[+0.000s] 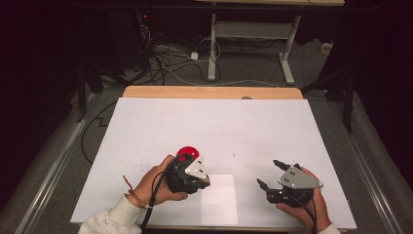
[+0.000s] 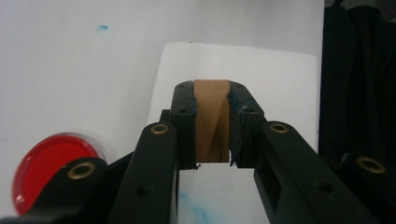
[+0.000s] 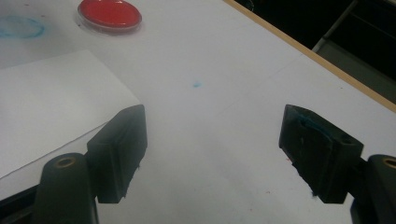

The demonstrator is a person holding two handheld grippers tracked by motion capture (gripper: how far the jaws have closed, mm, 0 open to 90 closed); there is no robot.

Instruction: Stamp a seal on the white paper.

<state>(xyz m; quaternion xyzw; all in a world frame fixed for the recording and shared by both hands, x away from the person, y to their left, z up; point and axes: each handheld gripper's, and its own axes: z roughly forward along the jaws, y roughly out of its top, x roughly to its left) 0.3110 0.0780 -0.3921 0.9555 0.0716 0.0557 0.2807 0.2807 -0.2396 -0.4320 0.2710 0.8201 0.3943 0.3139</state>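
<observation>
White table [image 1: 146,126] — red dish [image 1: 188,151], paper sheet [image 1: 220,201] on it.

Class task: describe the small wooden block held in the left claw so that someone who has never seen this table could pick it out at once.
Start at the white board that covers the table, then find the white sheet of paper near its front edge. Above the paper, the left claw is shut on a small wooden block. It is the one tan thing here, unlike the round red dish beside it.
</observation>
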